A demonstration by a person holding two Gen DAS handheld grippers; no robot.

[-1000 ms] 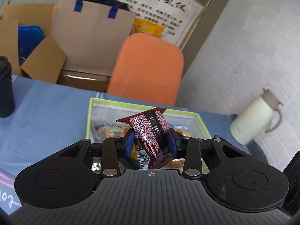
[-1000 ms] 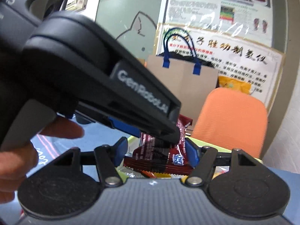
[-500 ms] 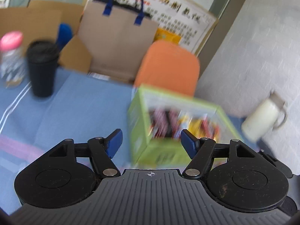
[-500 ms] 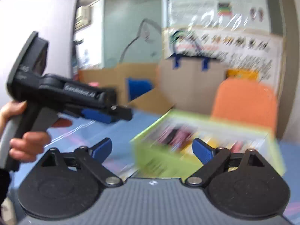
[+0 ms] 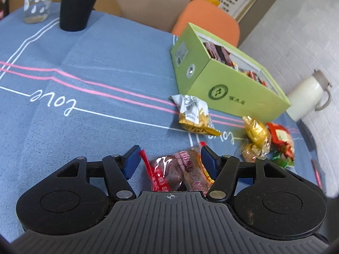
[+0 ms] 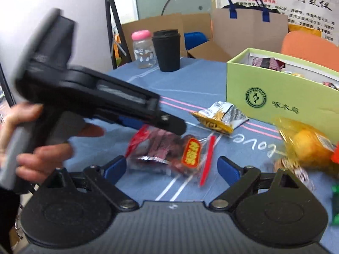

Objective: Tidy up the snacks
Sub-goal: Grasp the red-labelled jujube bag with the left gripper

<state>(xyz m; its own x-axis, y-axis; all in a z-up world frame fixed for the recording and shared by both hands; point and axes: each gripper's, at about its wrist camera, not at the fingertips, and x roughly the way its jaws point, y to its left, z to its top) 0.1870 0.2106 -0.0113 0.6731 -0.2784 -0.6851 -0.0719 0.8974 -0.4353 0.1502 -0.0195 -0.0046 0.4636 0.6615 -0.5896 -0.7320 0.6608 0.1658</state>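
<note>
Left gripper (image 5: pixel 169 158) spread wide around a red snack bag (image 5: pixel 178 171) lying on the tablecloth (image 5: pixel 95 105), not clamped. Right gripper (image 6: pixel 172 169) likewise wide, empty. Beyond: yellow packet (image 5: pixel 193 114), gold and red sweets (image 5: pixel 267 139) loose. Farthest, green box (image 5: pixel 228 89) partly filled. Judgement: several items remain to box.

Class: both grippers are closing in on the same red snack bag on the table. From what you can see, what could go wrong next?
1. The left gripper and right gripper, both open, flank the same red snack bag; they may collide or tear it.
2. The clear, crinkly wrapper could slip from the fingers.
3. Carrying it to the green box might knock the yellow snack packet.
</note>
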